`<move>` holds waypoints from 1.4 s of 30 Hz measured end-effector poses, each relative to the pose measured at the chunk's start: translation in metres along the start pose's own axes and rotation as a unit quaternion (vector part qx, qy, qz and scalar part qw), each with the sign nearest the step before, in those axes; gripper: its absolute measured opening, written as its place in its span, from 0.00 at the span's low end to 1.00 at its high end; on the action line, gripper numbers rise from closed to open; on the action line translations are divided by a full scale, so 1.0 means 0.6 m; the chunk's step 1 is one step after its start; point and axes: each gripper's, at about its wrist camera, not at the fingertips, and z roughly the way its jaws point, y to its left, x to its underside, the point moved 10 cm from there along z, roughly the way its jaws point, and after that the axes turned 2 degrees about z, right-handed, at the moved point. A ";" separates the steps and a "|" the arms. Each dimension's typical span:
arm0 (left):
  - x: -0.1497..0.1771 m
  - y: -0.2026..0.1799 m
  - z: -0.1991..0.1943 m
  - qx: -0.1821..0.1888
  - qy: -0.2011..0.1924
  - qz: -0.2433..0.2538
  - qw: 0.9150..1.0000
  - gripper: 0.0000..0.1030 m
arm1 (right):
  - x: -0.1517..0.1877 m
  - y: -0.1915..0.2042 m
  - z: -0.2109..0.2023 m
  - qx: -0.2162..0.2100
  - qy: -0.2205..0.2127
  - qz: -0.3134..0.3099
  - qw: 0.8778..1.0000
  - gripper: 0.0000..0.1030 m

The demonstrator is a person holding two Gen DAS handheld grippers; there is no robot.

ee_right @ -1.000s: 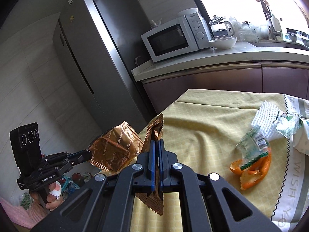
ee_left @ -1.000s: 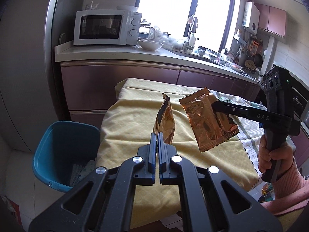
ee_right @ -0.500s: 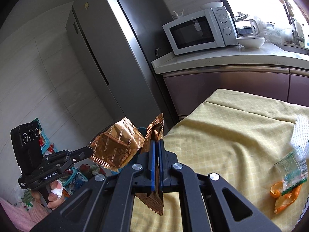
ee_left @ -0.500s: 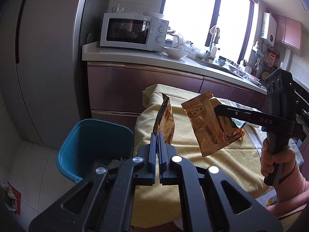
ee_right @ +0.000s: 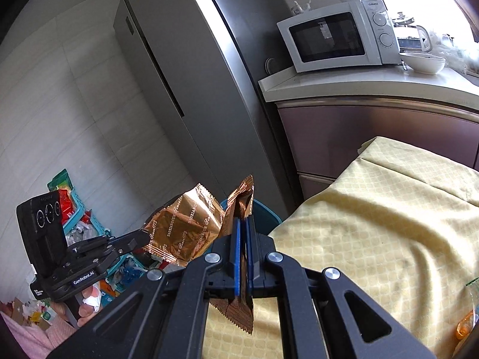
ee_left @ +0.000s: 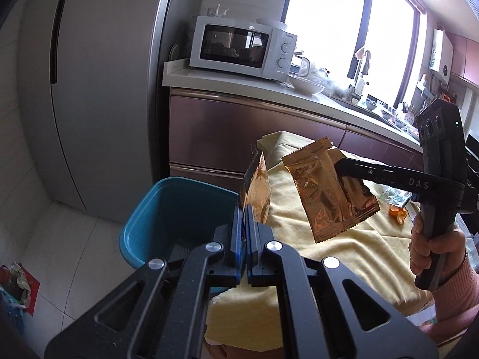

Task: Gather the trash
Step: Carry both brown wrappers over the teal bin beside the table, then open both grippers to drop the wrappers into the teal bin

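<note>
Left gripper: pressed together on a copper foil wrapper, which was held upright, just beside the rim of the teal bin.
Right gripper: pinched shut on a second copper wrapper, whose zigzag lower edge was seen hanging below the jaws.
Second wrapper, left wrist view: held in the air over the yellow tablecloth, near the bin and just to the right of the first wrapper.
Right hand: wrapped round the black handle, with a pink sleeve at the wrist.
Teal bin: stood on the tiled floor, against the edge of the cloth-covered table.
Yellow tablecloth: draped over the table to the right of the bin.
Orange peel: left on the cloth, well away from the bin.
Microwave: set on the counter behind the bin, next to the grey refrigerator.
</note>
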 end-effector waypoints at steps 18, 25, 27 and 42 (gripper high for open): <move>0.026 0.078 0.055 -0.042 0.031 -0.035 0.998 0.02 | 0.006 0.029 0.112 -0.007 0.055 0.002 0.998 0.03; 0.039 0.105 0.085 -0.065 0.045 -0.045 0.996 0.02 | 0.016 0.032 0.163 0.005 0.084 0.004 0.996 0.03; 0.042 0.110 0.094 -0.069 0.049 -0.045 0.995 0.02 | 0.020 0.030 0.177 0.007 0.093 0.007 0.996 0.04; 0.067 0.144 0.166 -0.087 0.082 -0.064 0.991 0.03 | 0.055 0.037 0.247 0.021 0.142 0.017 0.990 0.05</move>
